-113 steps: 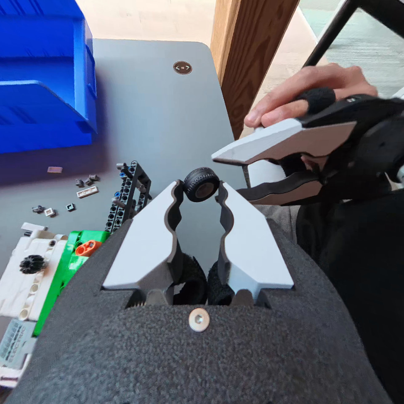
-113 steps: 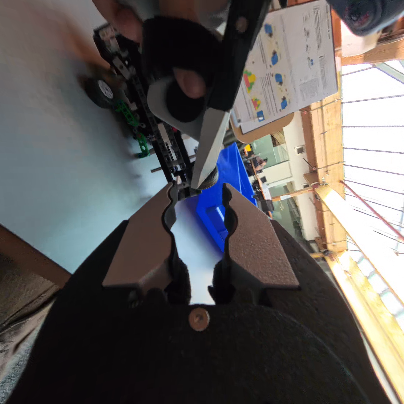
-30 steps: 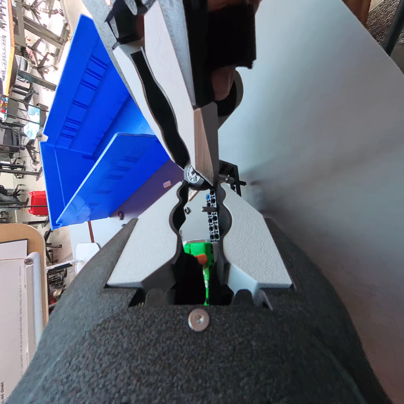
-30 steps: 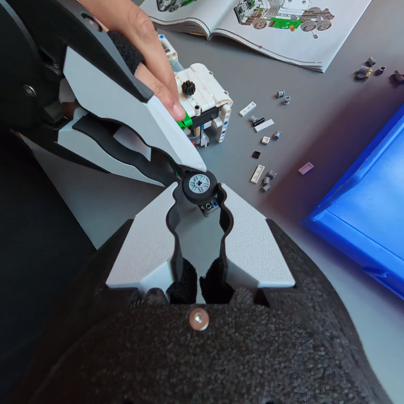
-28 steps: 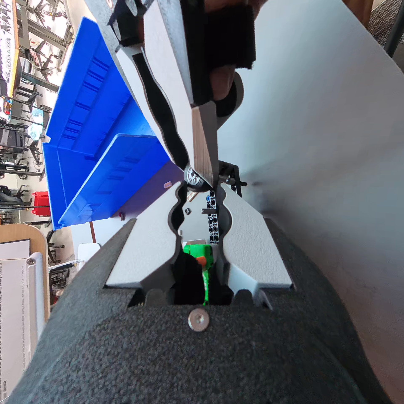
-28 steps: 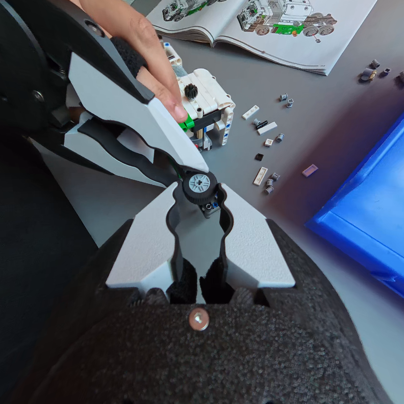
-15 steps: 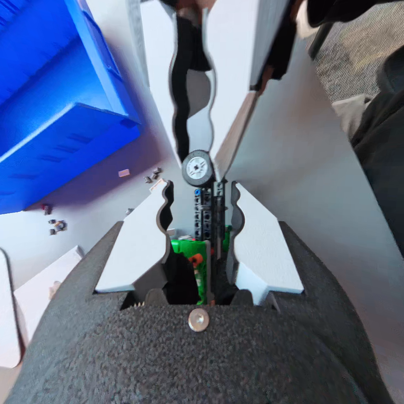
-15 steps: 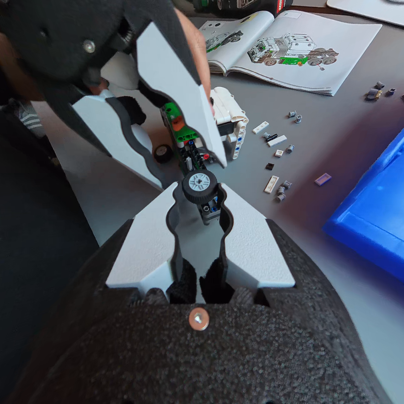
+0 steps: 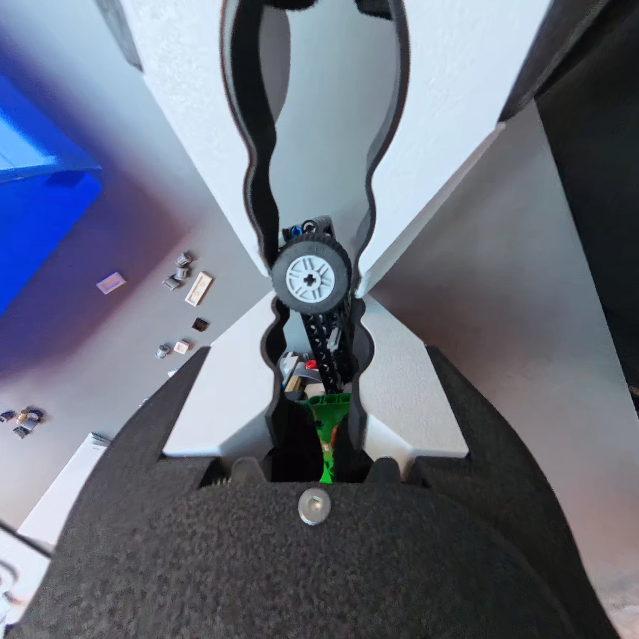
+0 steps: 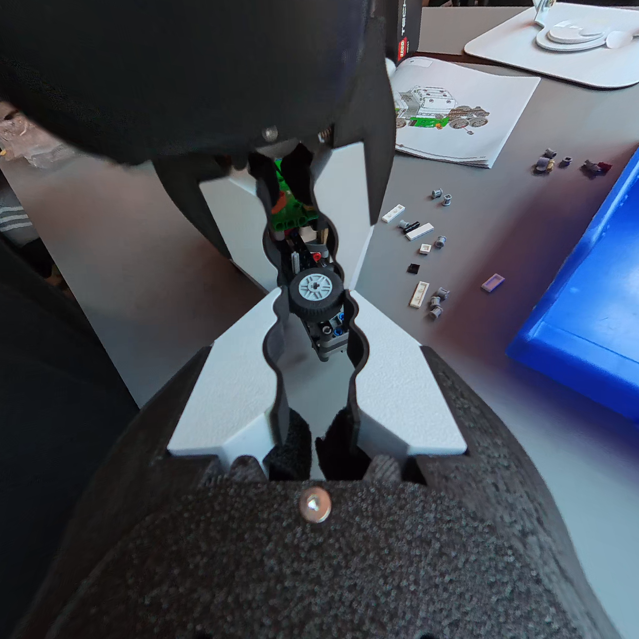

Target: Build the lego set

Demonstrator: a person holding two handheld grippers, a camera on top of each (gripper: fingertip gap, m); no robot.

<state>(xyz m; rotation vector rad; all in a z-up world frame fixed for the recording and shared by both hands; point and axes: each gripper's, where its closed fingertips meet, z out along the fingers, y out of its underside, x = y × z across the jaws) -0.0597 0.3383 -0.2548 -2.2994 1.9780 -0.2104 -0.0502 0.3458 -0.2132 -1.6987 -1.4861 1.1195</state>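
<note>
A small black wheel with a grey hub [image 10: 315,289] is pinched between the tips of my right gripper [image 10: 315,296]. It sits against the side of a black beam truck chassis [image 10: 328,333] near its end. My left gripper [image 9: 317,306] faces the right one tip to tip and is shut around the chassis [image 9: 328,342], with the green part [image 9: 328,411] deep between its fingers. The wheel also shows in the left wrist view [image 9: 311,280], just past my left fingertips.
A blue bin [image 10: 587,311] stands at the right on the grey table [image 10: 484,397]. Several small loose pieces [image 10: 420,294] lie beside it. An open instruction booklet [image 10: 460,114], a black box [image 10: 408,31] and a white pad [image 10: 570,45] lie at the back. The left gripper's tips are roughly 4 centimetres from the right gripper's.
The wheel has passed from my left gripper to my right. The left gripper now holds the chassis; it opened half a second ago and has closed again. The grippers swung to face each other.
</note>
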